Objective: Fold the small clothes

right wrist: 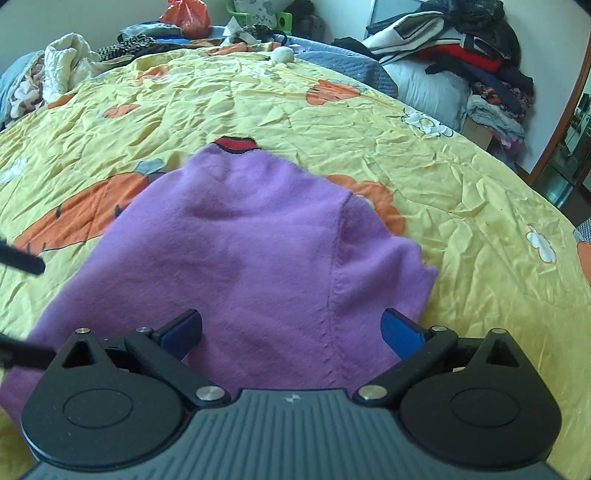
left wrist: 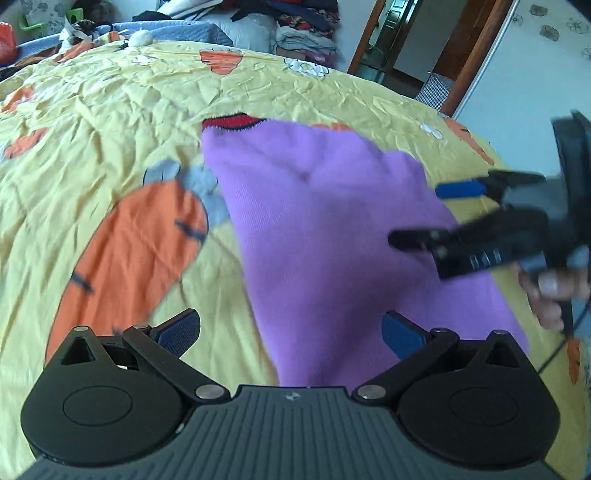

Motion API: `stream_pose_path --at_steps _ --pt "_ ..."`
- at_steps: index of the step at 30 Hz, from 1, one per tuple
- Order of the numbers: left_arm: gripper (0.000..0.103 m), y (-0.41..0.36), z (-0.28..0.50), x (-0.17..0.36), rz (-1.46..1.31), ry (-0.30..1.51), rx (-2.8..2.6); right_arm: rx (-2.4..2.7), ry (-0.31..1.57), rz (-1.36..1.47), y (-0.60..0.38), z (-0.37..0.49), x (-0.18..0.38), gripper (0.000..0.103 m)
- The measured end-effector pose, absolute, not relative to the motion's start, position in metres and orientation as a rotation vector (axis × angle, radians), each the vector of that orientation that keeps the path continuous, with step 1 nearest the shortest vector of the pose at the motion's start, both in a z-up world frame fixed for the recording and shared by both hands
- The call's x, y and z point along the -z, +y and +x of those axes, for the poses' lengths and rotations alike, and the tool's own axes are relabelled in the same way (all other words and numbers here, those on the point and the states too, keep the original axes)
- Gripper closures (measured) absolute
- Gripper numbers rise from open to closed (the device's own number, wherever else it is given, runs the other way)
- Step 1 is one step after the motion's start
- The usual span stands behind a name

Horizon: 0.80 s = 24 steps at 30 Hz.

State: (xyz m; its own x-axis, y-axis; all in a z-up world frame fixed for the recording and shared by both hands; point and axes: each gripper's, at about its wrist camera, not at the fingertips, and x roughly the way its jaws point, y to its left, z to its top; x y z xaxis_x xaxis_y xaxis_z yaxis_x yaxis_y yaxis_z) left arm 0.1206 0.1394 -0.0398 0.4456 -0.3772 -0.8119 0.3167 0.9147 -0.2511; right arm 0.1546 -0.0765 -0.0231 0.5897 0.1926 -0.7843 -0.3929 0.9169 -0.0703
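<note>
Both pairs of tongs are hovering spread wide with nothing between them: the left tongs (left wrist: pixel 291 334) are hanging over the near edge of the purple sweater (left wrist: pixel 325 229), and the right tongs (right wrist: pixel 291 332) are hanging over its near hem, their blue pads (right wrist: pixel 400 332) clear of the knit. In the left view the right tongs are reaching in from the side, fingers apart, with a hand (left wrist: pixel 550 295) gripping the handle.

The sweater is lying flat in the middle of the bed, on a crumpled yellow bedspread (right wrist: pixel 424 177) printed with orange carrots (left wrist: pixel 136 236) and white flowers (right wrist: pixel 424 123). It is looking narrowed, one side seeming to be folded in, with a seam running down its right part and a red collar (right wrist: pixel 236 144) edged in black peeking out at the far end.

Beyond it, a blue quilt (right wrist: pixel 343 62) is bunching at the head of the bed, heaps of clothes (right wrist: pixel 476 55) are piling against the wall, and an orange bag (right wrist: pixel 186 16) is sitting in the far corner. A wooden door frame (left wrist: pixel 476 55) is showing off to the side
</note>
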Motion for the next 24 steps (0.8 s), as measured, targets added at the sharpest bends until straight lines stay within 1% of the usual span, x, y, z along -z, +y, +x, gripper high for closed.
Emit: stream_pose_path --at_steps 8,11,14,17,19,21,24 --pt "0.000 0.138 0.097 0.055 -0.090 1.084 0.435 -0.336 0.876 -0.249 -0.072 0.138 0.021 0.000" --pt "0.000 0.127 0.092 0.061 -0.001 1.063 0.434 -0.343 0.876 -0.225 -0.073 0.129 0.023 0.000" --pt "0.000 0.122 0.086 0.062 0.070 1.066 0.440 -0.356 0.885 -0.225 -0.077 0.107 0.039 0.000" --pt "0.000 0.127 0.080 0.062 0.090 1.085 0.446 -0.367 0.778 -0.305 -0.084 0.071 0.052 0.000" --pt "0.000 0.136 0.077 0.058 0.045 1.107 0.453 -0.379 0.795 -0.278 -0.098 0.059 0.049 0.000" --pt "0.000 0.152 0.072 0.049 -0.062 1.101 0.495 -0.378 0.826 -0.230 -0.114 0.049 0.042 0.000" --pt "0.000 0.173 0.075 0.035 -0.228 1.061 0.546 -0.406 0.802 -0.154 -0.143 0.032 0.031 0.000"
